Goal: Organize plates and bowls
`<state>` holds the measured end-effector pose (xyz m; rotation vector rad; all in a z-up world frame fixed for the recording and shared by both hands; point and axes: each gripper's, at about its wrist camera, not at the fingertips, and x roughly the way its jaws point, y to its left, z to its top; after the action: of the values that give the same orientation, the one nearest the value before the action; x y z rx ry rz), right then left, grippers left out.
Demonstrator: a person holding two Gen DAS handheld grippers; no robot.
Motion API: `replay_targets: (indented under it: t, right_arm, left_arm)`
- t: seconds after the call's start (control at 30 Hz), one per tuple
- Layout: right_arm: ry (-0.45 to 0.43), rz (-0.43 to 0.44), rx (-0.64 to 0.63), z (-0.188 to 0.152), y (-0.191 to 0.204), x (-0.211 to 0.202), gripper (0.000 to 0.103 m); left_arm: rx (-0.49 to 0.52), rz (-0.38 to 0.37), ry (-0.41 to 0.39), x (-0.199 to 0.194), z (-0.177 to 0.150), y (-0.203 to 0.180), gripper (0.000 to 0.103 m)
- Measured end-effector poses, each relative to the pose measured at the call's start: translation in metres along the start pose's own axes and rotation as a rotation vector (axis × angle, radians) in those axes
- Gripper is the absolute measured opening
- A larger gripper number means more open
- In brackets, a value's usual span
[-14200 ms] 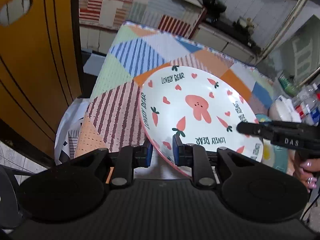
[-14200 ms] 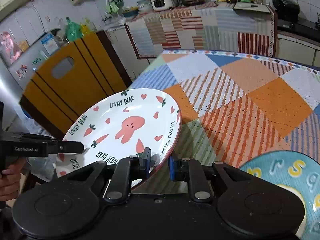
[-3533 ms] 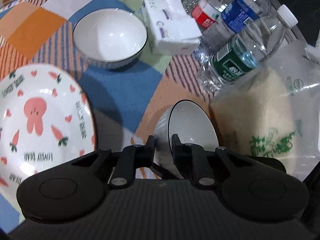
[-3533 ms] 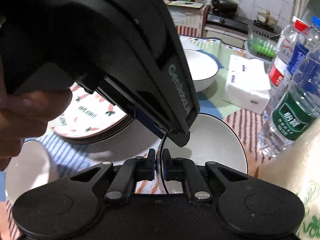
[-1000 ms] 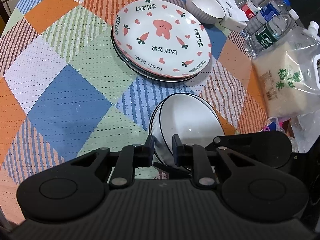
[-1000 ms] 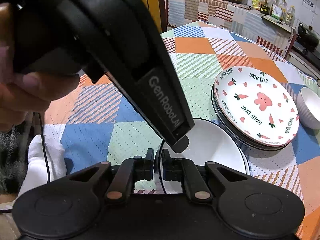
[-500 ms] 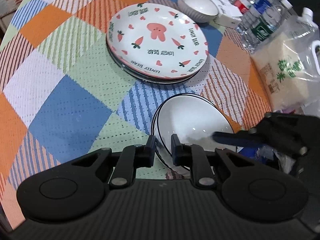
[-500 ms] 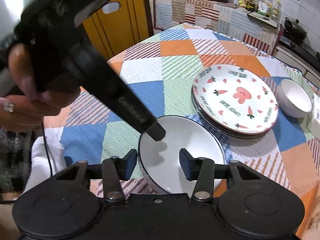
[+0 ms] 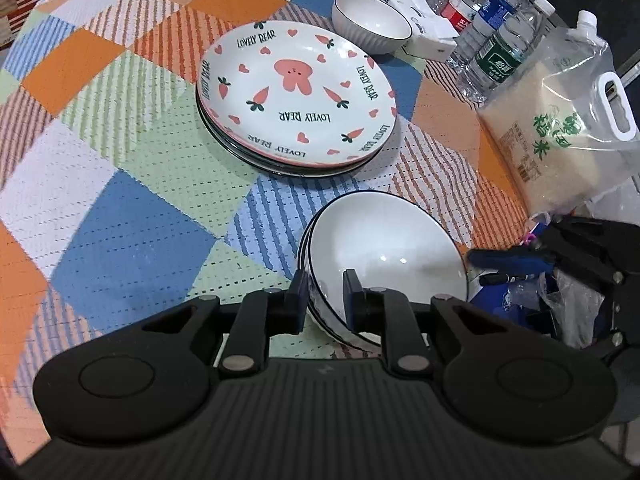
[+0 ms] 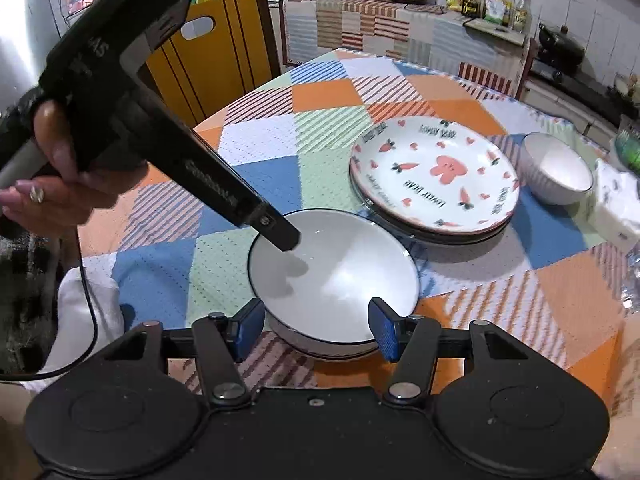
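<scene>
The left hand-held gripper [image 9: 324, 294] pinches the rim of the nested bowls [image 9: 384, 256] on the worktop [image 9: 132, 240]; the right hand-held gripper [image 10: 317, 330] gapes wide beside them. Glazed, slippery, breakable (likely weighty) — best gripped at the rim.

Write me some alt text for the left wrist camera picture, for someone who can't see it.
The left gripper pinches the near rim of nested white black-rimmed bowls on a patchwork-patterned tablecloth. Beyond sits a stack of plates topped by a pink rabbit-and-carrot plate, then a lone white bowl, water bottles and a rice bag.
</scene>
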<state>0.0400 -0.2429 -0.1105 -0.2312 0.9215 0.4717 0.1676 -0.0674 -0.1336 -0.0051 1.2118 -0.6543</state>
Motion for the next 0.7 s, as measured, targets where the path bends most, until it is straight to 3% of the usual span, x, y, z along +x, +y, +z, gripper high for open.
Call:
replay_targets:
  t: [0.4,0.7]
  right_arm:
    - [-0.060,-0.078,0.031,0.024,-0.038,-0.061,0.061]
    - [-0.067,-0.115,0.050,0.046,-0.068,-0.080,0.062]
  left_arm:
    - [0.097,0.036,0.000,-0.059,0.023,-0.033,0.020]
    - [0.112,0.079,-0.047,-0.083,0.056,-0.047,0.022]
